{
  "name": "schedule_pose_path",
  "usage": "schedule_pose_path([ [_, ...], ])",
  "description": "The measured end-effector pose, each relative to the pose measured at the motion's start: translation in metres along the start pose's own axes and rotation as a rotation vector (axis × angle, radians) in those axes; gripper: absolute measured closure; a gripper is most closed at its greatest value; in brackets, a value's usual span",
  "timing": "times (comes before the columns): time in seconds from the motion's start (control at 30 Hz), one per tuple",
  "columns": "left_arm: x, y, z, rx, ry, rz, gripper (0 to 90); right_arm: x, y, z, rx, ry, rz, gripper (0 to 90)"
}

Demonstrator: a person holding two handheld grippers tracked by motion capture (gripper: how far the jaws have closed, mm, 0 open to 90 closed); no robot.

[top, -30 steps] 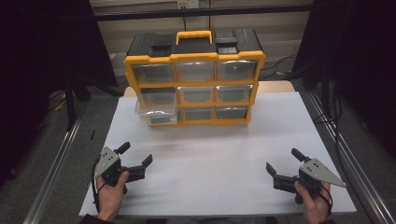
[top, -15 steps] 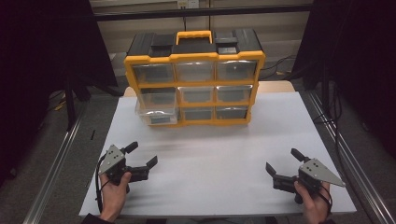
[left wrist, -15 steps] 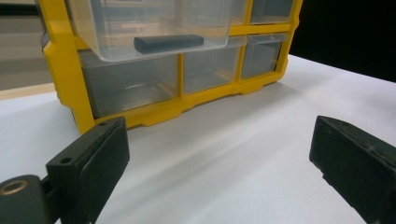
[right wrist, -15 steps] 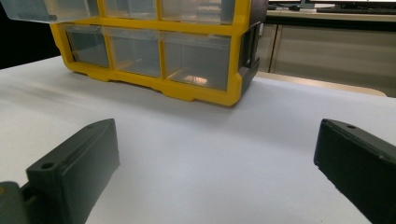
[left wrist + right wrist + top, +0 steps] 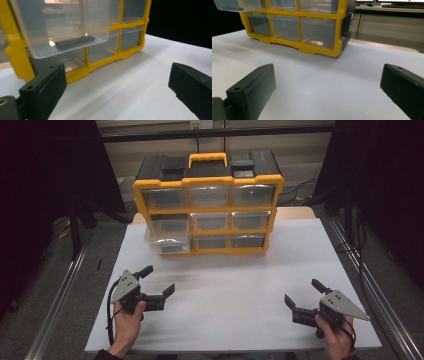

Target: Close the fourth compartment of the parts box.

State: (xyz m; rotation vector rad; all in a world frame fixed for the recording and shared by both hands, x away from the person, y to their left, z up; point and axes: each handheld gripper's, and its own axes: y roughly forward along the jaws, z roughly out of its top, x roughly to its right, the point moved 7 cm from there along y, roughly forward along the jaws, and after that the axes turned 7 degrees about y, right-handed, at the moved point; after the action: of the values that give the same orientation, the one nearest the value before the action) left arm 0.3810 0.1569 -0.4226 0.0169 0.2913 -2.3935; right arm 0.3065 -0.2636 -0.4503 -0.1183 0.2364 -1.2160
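A yellow and black drawer cabinet [image 5: 207, 205] with clear drawers stands at the back of the white table [image 5: 230, 270]. One drawer [image 5: 167, 239] at its lower left is pulled out. In the left gripper view that drawer [image 5: 62, 30] holds a dark flat bar [image 5: 75, 42]. My left gripper [image 5: 158, 280] is open at the front left, pointing toward the cabinet and well short of it, with nothing between its jaws. My right gripper [image 5: 303, 292] is open at the front right, also holding nothing. In the right gripper view the cabinet [image 5: 312, 27] lies ahead past bare table.
Metal rails [image 5: 60, 295] run along both sides of the table. Dark curtains hang left and right. A wooden counter [image 5: 387, 22] stands behind the cabinet's right end. A wide stretch of white surface lies between the grippers and the cabinet.
My left gripper has shifted a little right and forward toward the cabinet. The right gripper has stayed where it was.
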Motion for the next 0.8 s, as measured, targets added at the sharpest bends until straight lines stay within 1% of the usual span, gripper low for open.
schedule_pose_path([
  [0.07,0.001,0.003,0.001,0.002,0.015,0.012,2.3,0.000,0.000,0.000,0.000,-0.003,0.000,0.0],
  [0.13,0.003,0.006,0.003,0.013,0.018,0.000,2.3,-0.001,0.000,0.000,-0.001,-0.006,0.003,0.0],
  [0.23,0.004,0.009,0.004,0.023,0.014,0.000,2.0,-0.001,0.000,0.000,0.001,-0.002,0.004,0.0],
  [0.33,0.005,0.010,0.006,0.027,0.023,-0.011,3.1,-0.001,0.000,0.000,0.001,-0.003,0.004,0.0],
  [0.37,0.005,0.011,0.007,0.030,0.037,-0.012,4.3,-0.001,0.000,0.000,0.001,-0.002,0.004,0.0],
  [0.43,0.004,0.013,0.008,0.032,0.029,-0.018,4.3,0.000,0.000,0.000,0.000,-0.003,0.003,0.0],
  [0.47,0.003,0.013,0.009,0.028,0.033,-0.018,4.9,0.000,0.000,0.000,0.001,-0.004,0.004,0.0],
  [0.5,0.002,0.013,0.013,0.041,0.027,-0.013,5.5,-0.001,0.000,0.000,0.002,-0.003,0.005,0.0],
  [0.6,-0.001,0.011,0.019,0.051,0.030,-0.001,6.2,-0.001,0.000,0.000,0.001,-0.003,0.006,0.0],
  [0.63,-0.001,0.012,0.021,0.054,0.030,-0.005,6.7,-0.001,0.000,0.000,0.001,-0.003,0.005,0.0],
  [0.67,0.000,0.013,0.022,0.056,0.045,-0.020,9.5,-0.001,0.000,0.000,0.000,-0.004,0.005,0.0],
  [0.7,0.001,0.014,0.023,0.053,0.062,-0.025,12.7,-0.001,0.000,0.000,-0.001,-0.004,0.005,0.0],
  [0.73,0.001,0.017,0.024,0.054,0.078,-0.016,13.4,-0.001,0.000,0.000,0.001,-0.003,0.008,0.0],
  [0.77,0.002,0.020,0.025,0.056,0.080,-0.014,12.9,-0.001,0.001,0.000,0.002,-0.004,0.009,0.0],
  [0.8,0.001,0.021,0.025,0.046,0.088,-0.017,13.4,-0.001,0.001,0.000,-0.001,-0.003,0.005,0.0],
])
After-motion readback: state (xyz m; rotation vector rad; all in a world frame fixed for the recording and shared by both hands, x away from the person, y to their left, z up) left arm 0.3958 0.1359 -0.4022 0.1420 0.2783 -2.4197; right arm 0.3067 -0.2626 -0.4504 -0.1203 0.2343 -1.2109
